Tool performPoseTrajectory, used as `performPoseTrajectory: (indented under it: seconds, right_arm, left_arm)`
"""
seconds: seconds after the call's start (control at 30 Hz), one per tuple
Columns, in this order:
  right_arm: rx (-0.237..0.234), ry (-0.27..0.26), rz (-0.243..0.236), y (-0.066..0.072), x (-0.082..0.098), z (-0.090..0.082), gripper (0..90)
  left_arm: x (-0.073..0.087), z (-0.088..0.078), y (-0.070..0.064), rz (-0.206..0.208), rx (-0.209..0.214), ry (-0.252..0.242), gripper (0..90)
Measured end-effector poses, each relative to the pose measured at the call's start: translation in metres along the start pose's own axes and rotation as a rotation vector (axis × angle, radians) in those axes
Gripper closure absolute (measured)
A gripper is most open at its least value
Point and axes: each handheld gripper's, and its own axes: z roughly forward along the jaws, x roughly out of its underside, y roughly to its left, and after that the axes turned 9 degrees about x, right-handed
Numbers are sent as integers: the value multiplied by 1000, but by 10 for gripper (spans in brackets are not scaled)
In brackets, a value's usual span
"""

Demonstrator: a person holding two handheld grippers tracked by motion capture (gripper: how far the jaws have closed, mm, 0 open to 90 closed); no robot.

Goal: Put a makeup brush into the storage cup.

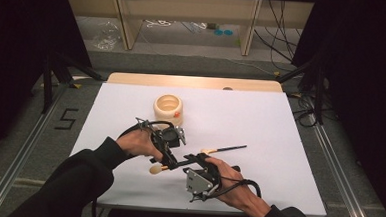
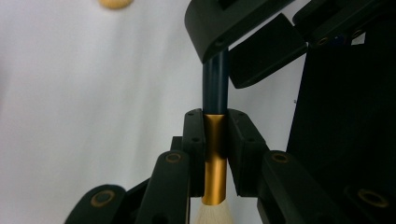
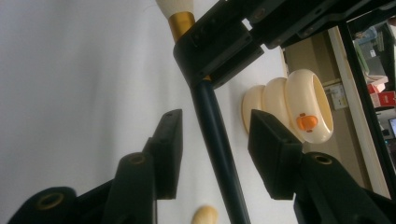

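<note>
The left gripper point(image 2: 215, 154) has its fingers point(image 2: 194, 140) clamped on the gold ferrule of a makeup brush point(image 2: 215, 88), whose dark handle runs on past the fingertips and whose pale bristles show just below the grip. In the high view this brush point(image 1: 159, 169) hangs above the white desk point(image 1: 260, 122), between the two hands. The right gripper point(image 3: 217, 156) has its fingers point(image 3: 273, 154) set to either side of the dark handle, apart from it, with clear gaps on both sides. A second makeup brush point(image 1: 224, 149) lies flat on the desk just beyond the right hand. A cream ring-shaped holder with an orange duck bill point(image 1: 168, 107) stands farther back on the desk.
</note>
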Motion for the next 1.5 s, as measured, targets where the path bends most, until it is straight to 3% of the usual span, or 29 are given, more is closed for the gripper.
performPoseTrajectory:
  seconds: [0.03,0.23,0.3,0.4,0.43,0.47,0.53,0.6,1.03,1.37,1.43,1.47,1.5]
  right_arm:
    - [4,19,22,2,0,-1,587]
    - [26,22,-15,1,-1,0,643]
    - [27,35,6,3,-1,0,655]
    - [19,21,-45,2,-2,2,675]
    - [24,37,-20,4,-2,1,683]
    - [24,34,-28,4,-2,1,690]
    - [22,12,-74,2,-2,2,708]
    - [19,26,-56,3,-2,2,714]
    - [-2,9,-152,3,-2,3,776]
    - [0,5,-163,3,-1,2,782]
    - [-7,10,-152,3,-1,2,783]
    - [-24,-9,-168,2,-1,3,784]
    - [-17,15,-136,3,0,1,784]
  left_arm:
    - [-1,0,0,1,0,0,781]
    - [-5,-2,-2,2,4,6,781]
    - [-6,-2,-3,3,4,9,781]
    - [-8,-2,-4,9,8,14,781]
    - [-9,-2,-4,12,7,15,781]
    - [-9,-2,-4,11,8,13,781]
    - [-10,-2,-5,6,11,11,781]
    - [-10,-2,-5,8,12,16,781]
    - [-12,-2,-6,2,23,38,780]
    - [-14,-3,-5,-3,28,41,778]
    - [-14,-3,-5,-3,32,39,777]
    - [-14,-3,-5,-4,32,36,776]
    - [-14,-3,-6,-5,28,33,773]
